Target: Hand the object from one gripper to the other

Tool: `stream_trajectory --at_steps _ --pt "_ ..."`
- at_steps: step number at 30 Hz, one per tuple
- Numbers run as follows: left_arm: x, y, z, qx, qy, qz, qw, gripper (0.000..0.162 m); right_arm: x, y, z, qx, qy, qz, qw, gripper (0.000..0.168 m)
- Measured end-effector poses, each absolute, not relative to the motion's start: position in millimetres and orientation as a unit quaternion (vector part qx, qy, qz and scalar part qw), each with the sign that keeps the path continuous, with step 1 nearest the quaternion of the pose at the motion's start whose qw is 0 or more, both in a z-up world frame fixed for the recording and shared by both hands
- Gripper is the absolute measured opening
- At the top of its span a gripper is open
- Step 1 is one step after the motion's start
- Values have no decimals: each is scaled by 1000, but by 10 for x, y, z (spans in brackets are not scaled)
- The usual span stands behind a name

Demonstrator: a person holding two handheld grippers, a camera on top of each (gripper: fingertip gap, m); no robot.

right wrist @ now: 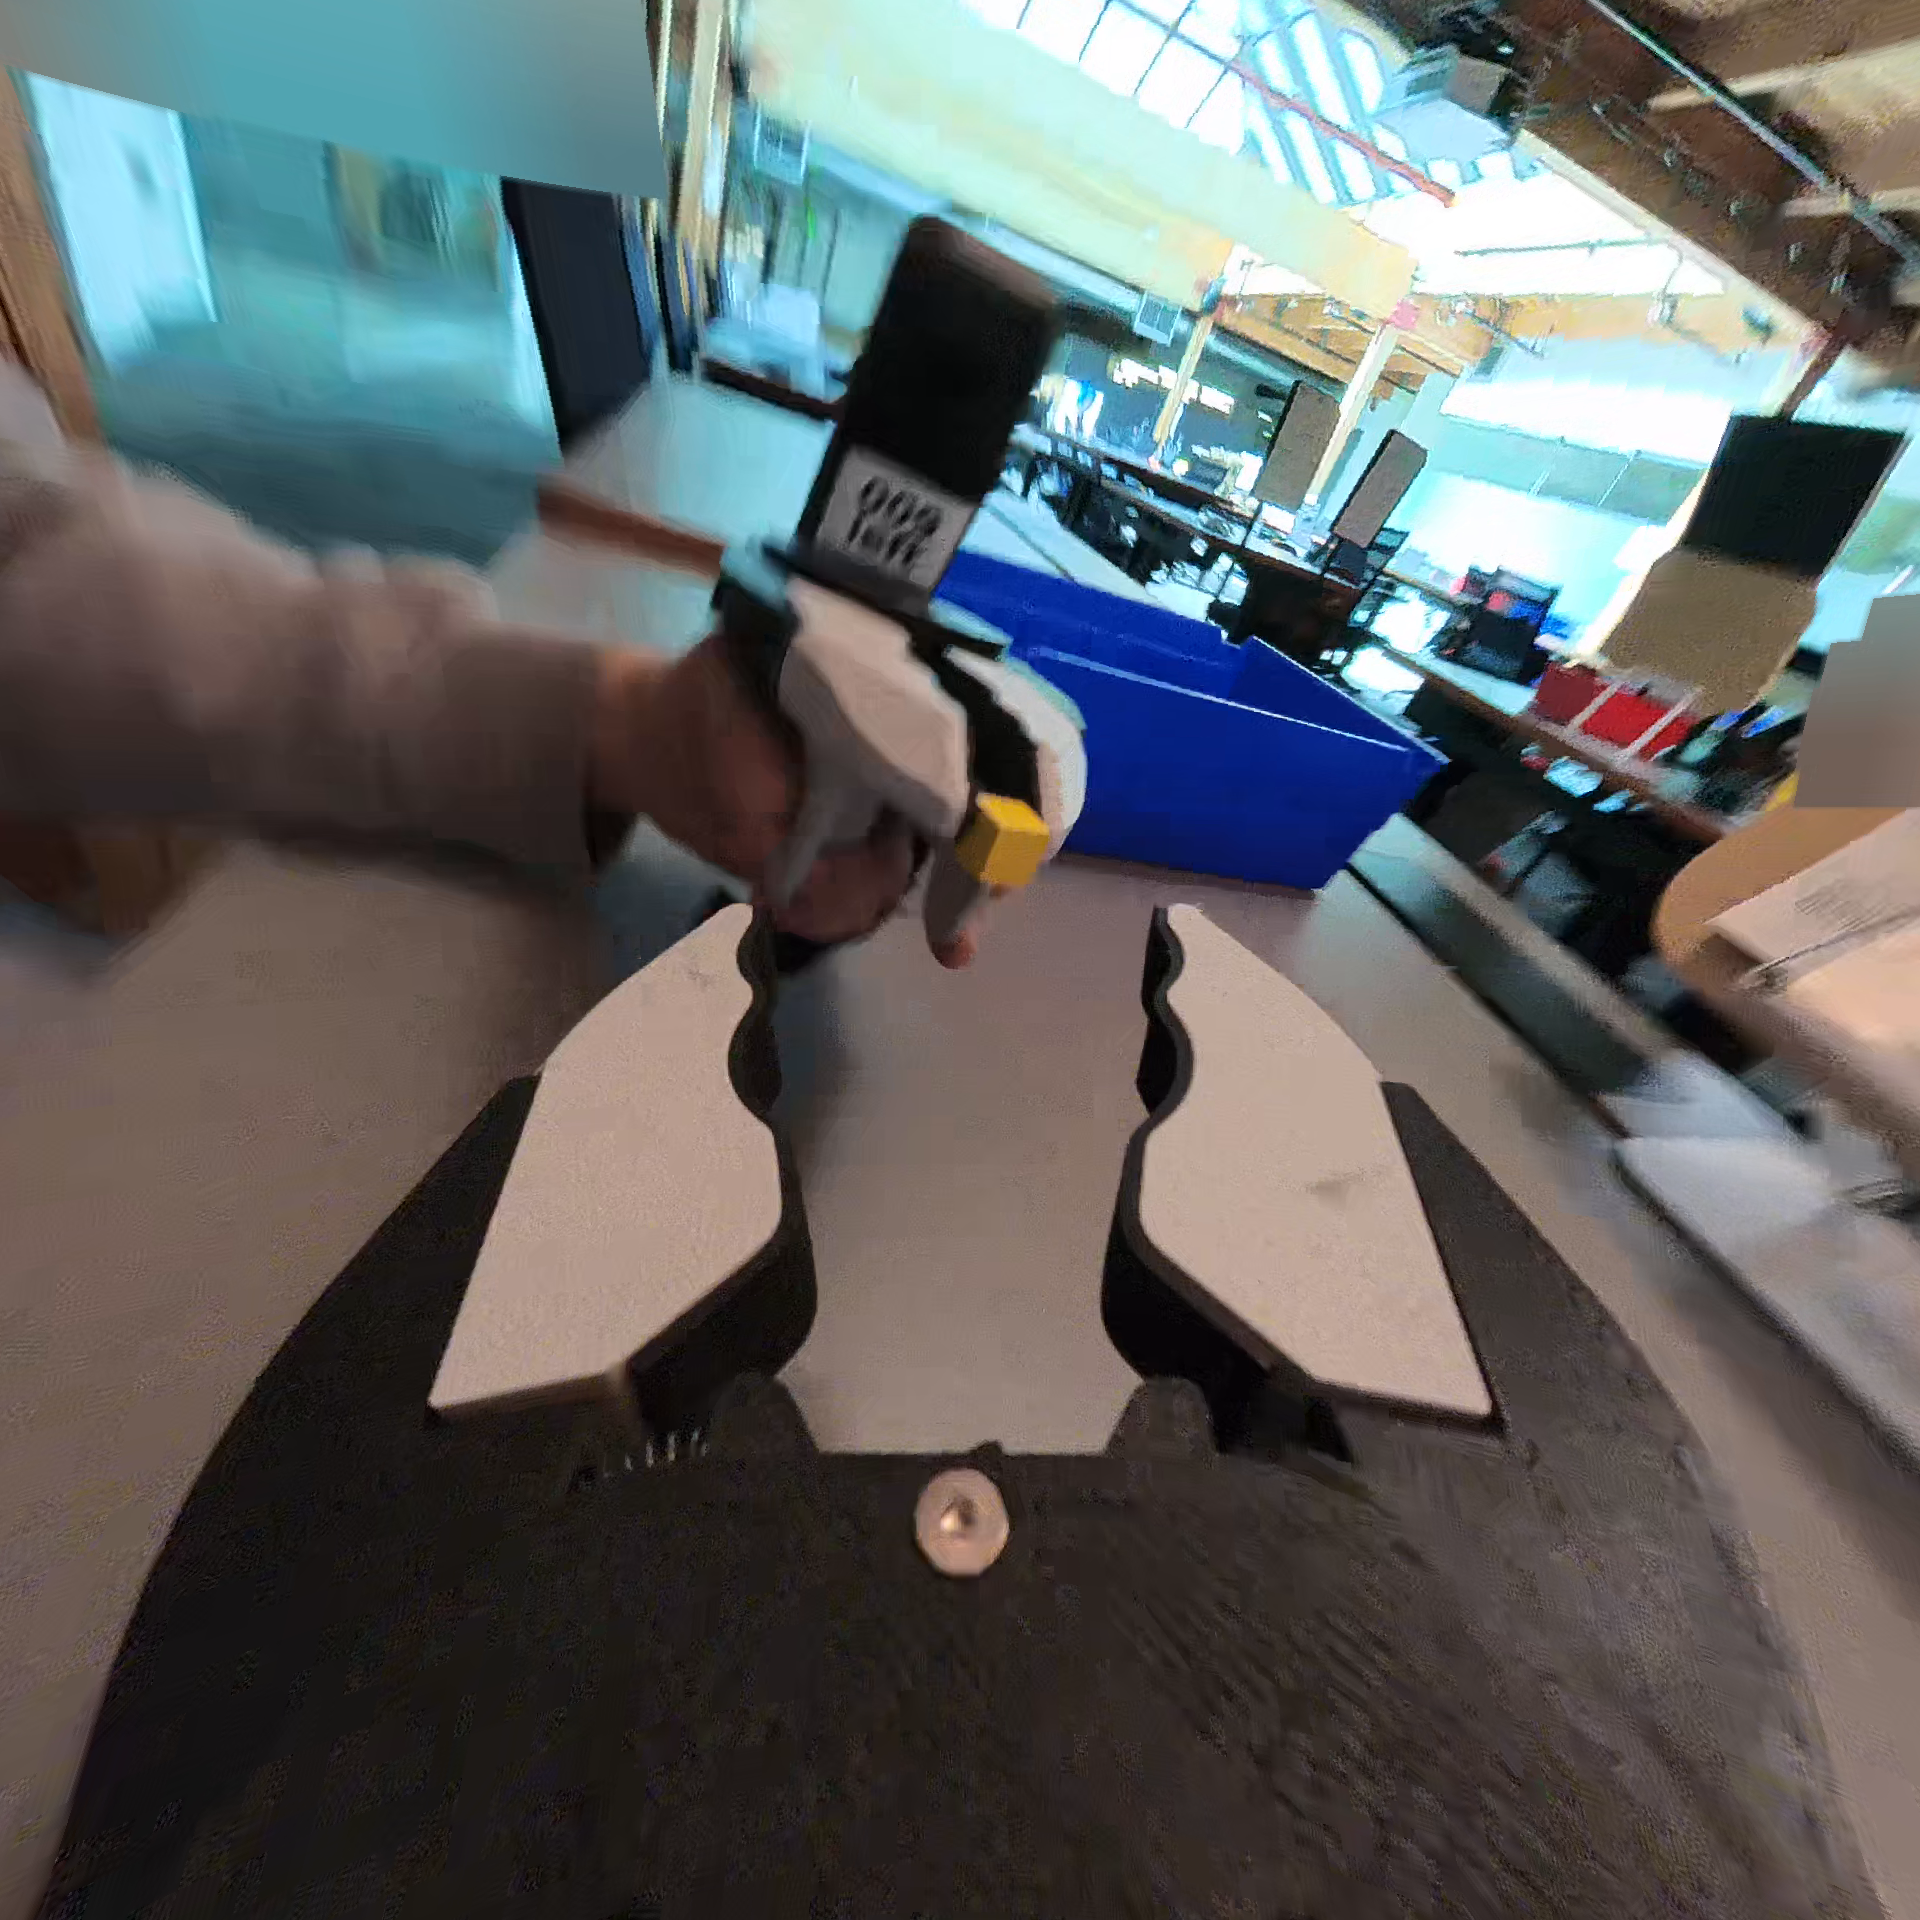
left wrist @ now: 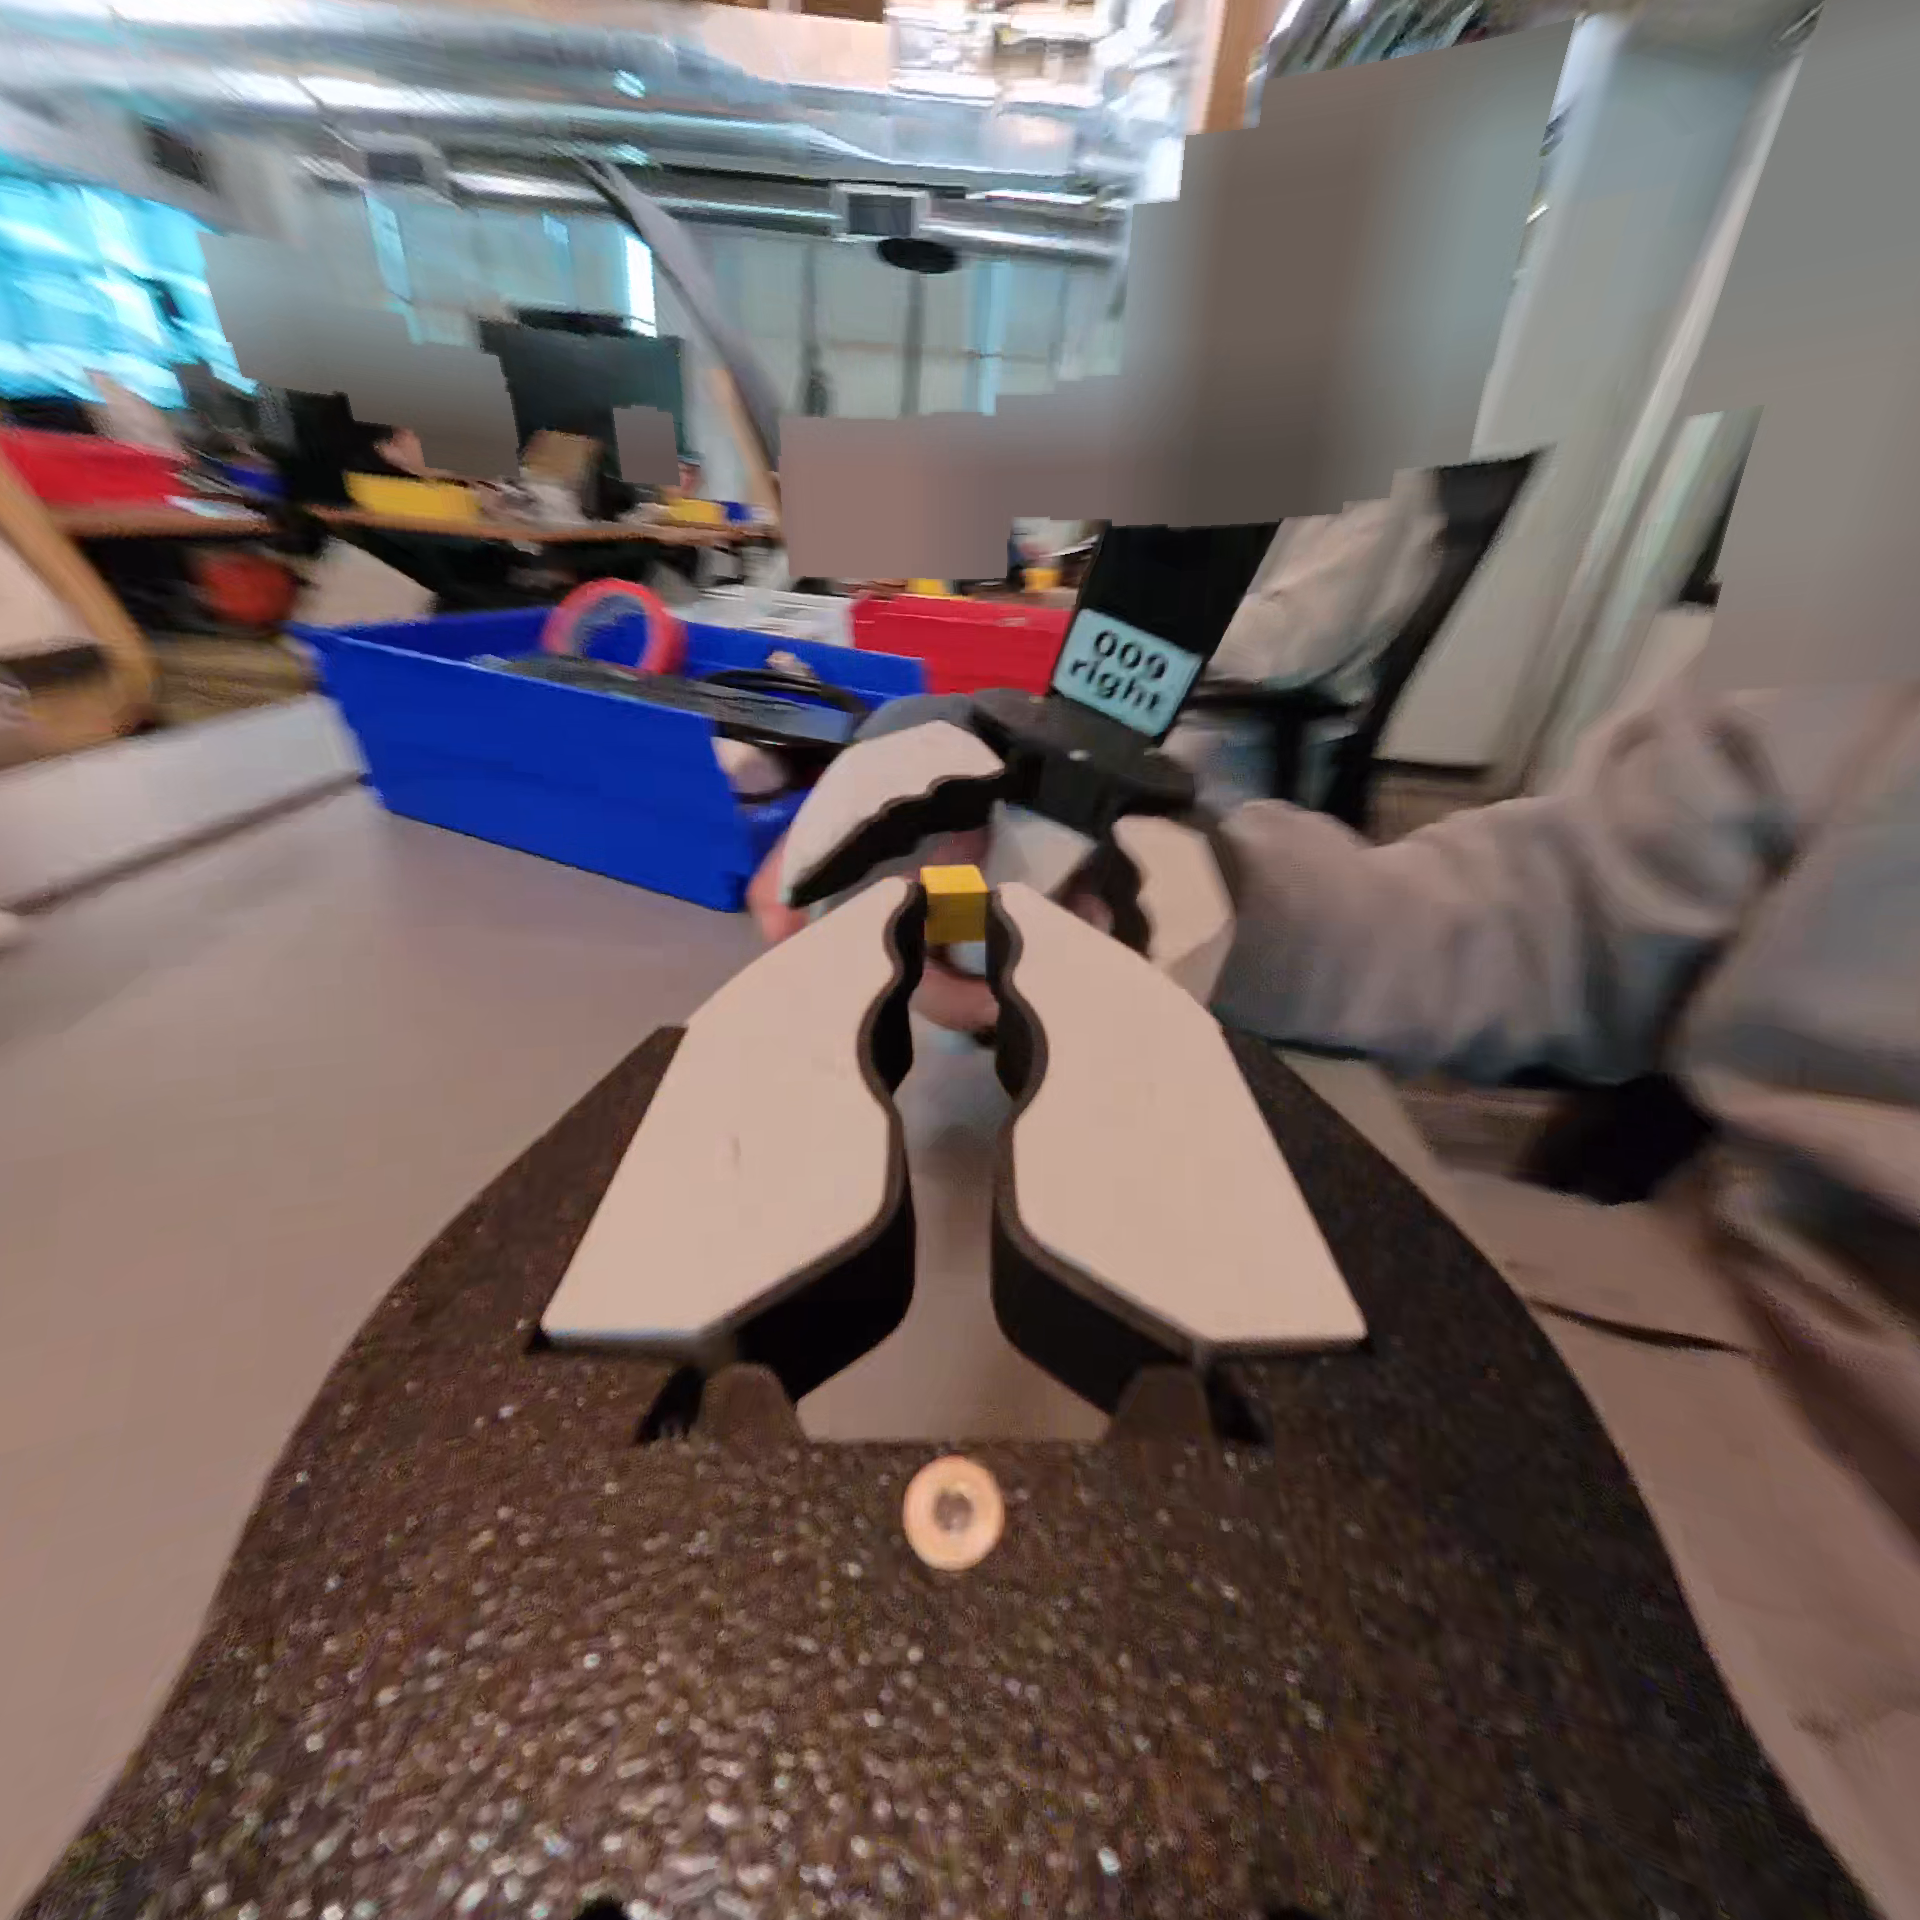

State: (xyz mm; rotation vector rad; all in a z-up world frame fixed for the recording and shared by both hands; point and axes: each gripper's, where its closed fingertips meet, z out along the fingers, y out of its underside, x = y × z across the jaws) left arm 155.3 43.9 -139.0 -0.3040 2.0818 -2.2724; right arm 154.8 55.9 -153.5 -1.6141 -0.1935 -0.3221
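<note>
Pinching the yellow block (left wrist: 953,902) at its tips, left hand-held gripper (left wrist: 953,920) faces right hand-held gripper (right wrist: 961,940); right's jaws spread w/ nothing between; block sits just ahead, slightly above

Left gripper (left wrist: 953,914) closed on a small yellow block (left wrist: 953,902), pinched between the two grey fingertips. Right gripper (left wrist: 914,831) just behind the block, one finger above it, spread wide, held by a hand in a grey sleeve (left wrist: 1455,935). Farther back on the grey table (left wrist: 260,1039), a blue bin (left wrist: 540,748), then a red bin (left wrist: 961,644).
</note>
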Motion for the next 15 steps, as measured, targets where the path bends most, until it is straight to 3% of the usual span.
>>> stream_trajectory --at_steps 4,8,15 --pt "1459 448 -1359 -125 644 -743 -130 11 1494 598 -1568 -706 -162 -255 641 66" --pt "1452 492 -1321 -152 603 -747 -232 10 1491 640 -1552 -685 -210 -349 604 52" --pt "1451 512 -1337 -165 594 -739 -272 10 1527 635 -1526 -675 -215 -387 590 36"
